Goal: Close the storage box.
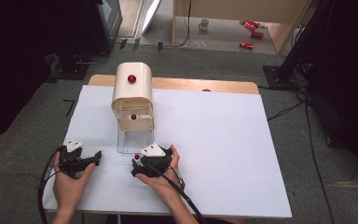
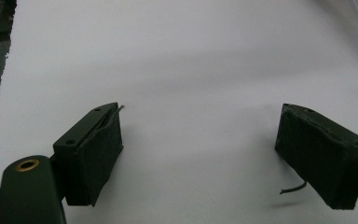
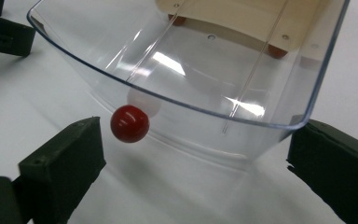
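The right gripper (image 3: 196, 154) stood with fingers wide before the clear drawer (image 3: 191, 74) and its red knob (image 3: 129, 123) (apparently untouched). The left gripper (image 2: 200, 154) hung wide over the bare worktop (image 2: 191, 56).

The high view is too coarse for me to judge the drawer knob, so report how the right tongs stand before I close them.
Observer: The right tongs are wide open. The red knob sits off-centre, close to one jaw and ungripped.
Operator: Tell me what the other jaw faces.
Observer: It lies by a corner of the clear drawer. I cannot tell whether it touches.
Operator: Now report the left tongs.
Observer: The left tongs are open, with bare white table between the jaws.
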Available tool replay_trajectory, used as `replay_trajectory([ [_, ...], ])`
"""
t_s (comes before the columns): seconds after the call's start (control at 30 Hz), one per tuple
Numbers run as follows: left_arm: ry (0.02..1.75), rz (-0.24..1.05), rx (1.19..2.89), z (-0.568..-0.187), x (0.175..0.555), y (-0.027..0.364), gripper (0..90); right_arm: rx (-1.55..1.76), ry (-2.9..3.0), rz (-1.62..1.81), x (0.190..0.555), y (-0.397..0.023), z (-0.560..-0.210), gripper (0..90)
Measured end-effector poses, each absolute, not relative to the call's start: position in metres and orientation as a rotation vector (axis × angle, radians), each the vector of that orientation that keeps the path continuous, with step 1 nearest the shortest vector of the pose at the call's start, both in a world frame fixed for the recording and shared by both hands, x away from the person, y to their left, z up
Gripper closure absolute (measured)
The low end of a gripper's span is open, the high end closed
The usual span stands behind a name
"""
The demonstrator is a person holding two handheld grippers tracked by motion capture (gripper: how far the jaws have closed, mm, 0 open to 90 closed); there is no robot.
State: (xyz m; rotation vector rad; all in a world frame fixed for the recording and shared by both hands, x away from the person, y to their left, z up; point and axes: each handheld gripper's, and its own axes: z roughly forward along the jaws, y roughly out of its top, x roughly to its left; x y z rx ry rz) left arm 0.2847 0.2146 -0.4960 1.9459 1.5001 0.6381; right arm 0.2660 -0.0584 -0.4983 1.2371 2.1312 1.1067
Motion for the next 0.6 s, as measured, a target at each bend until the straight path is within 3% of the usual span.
replay_trajectory([
  [0.1,1.5,0.638,1.946,-0.496,0.2847,0.2146,14.5,1.236,2.121,1.108,0.2672,-0.0575,-0.4983,10.7],
  [0.6,1.499,0.639,1.946,-0.496,0.2847,0.2146,14.6,1.238,2.075,1.152,0.2674,-0.0594,-0.4935,12.6],
])
